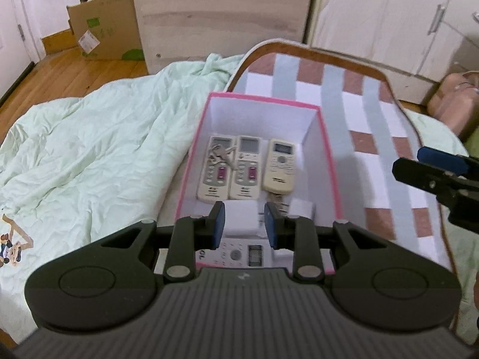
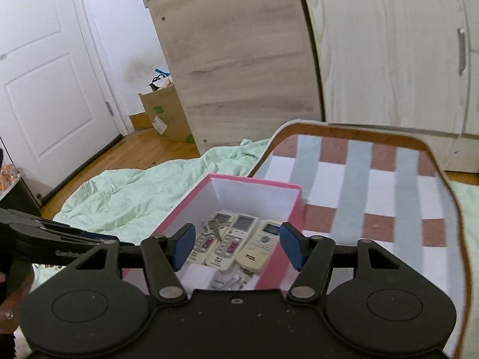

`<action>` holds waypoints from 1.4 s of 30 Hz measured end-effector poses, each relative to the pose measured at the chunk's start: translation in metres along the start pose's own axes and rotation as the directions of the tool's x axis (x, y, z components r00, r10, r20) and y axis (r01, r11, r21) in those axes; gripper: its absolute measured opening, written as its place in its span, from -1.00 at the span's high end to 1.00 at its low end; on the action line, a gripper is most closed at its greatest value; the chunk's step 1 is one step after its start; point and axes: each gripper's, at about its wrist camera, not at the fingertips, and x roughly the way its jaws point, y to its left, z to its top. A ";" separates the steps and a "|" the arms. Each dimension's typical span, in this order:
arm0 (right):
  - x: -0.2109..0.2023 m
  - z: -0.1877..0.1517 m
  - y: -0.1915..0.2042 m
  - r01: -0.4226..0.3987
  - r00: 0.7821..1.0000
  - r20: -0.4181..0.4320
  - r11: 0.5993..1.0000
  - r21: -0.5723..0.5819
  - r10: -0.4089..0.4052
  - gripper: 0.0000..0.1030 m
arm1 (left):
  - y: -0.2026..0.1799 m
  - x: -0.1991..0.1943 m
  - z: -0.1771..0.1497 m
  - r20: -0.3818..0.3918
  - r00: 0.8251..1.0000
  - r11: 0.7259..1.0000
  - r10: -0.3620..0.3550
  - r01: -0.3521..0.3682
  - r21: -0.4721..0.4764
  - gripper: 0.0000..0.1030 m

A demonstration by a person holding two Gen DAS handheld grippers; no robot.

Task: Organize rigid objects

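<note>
Bed with pale green quilt (image 1: 89,137); pink box (image 1: 330,161) holds three remotes (image 1: 244,169), keys (image 1: 220,155). Left tongs (image 1: 245,224) spread, empty. Right tongs (image 2: 236,246) spread, empty.

A bedroom in a home.
A rumpled pale-green quilt (image 1: 89,137) covers the bed beside a white panelled door (image 2: 45,74), white wardrobe doors (image 2: 389,53), a glossy wooden plank floor (image 1: 69,77) and a brown cardboard box (image 1: 104,27).

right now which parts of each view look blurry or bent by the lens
Left wrist view: the right hand-held gripper at the edge is smeared, the remotes stay sharp. Right wrist view: the wardrobe bows, the checked mat is blurred.
</note>
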 end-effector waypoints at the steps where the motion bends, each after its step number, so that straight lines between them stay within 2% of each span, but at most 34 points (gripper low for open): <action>1: -0.007 -0.001 0.001 0.011 1.000 -0.004 1.000 0.002 -0.011 -0.32 | -0.004 -0.008 -0.002 0.008 1.000 1.000 -0.001 0.001 0.008 0.43; 8: -0.042 -0.016 -0.001 0.086 0.993 -0.085 0.996 0.026 -0.083 -0.32 | -0.025 -0.039 -0.028 0.012 1.000 0.998 -0.019 0.019 0.057 0.38; 10: -0.047 -0.020 -0.001 0.102 0.990 -0.105 0.994 0.027 -0.098 -0.35 | -0.029 -0.041 -0.035 -0.008 0.999 0.998 -0.038 0.038 0.053 0.19; 14: -0.052 -0.026 -0.001 0.136 0.980 -0.153 0.990 0.023 -0.131 -0.39 | -0.030 -0.038 -0.045 -0.035 0.998 0.998 -0.054 0.056 0.034 0.16; 17: -0.053 -0.030 0.001 0.186 0.969 -0.171 0.982 0.021 -0.180 -0.61 | -0.029 -0.034 -0.050 -0.048 0.997 0.998 -0.053 0.054 0.020 0.05; 18: -0.052 -0.030 0.001 0.221 0.960 -0.184 0.975 0.025 -0.212 -0.79 | -0.028 -0.033 -0.051 -0.053 0.997 0.998 -0.056 0.057 0.014 0.01; 20: -0.054 -0.031 0.002 0.274 0.947 -0.184 0.961 0.031 -0.264 -0.83 | -0.027 -0.032 -0.052 -0.059 0.997 0.998 -0.054 0.055 0.012 -0.07; 23: -0.059 -0.034 0.002 0.308 0.943 -0.141 0.951 0.027 -0.301 -0.86 | -0.027 -0.032 -0.055 -0.062 0.998 0.999 -0.033 0.034 0.020 -0.19; 27: -0.063 -0.033 -0.001 0.296 0.944 -0.167 0.954 0.044 -0.285 -0.86 | -0.025 -0.032 -0.058 -0.076 0.997 0.999 -0.033 0.033 0.003 -0.39; 33: -0.069 -0.034 -0.001 0.283 0.947 -0.178 0.957 0.066 -0.268 -0.86 | -0.026 -0.031 -0.061 -0.096 0.995 0.999 -0.033 0.033 -0.001 -0.50; 42: -0.069 -0.037 0.010 0.288 0.940 -0.195 0.958 0.009 -0.281 -0.86 | -0.030 -0.035 -0.061 -0.096 0.995 0.999 -0.039 0.038 -0.007 -0.77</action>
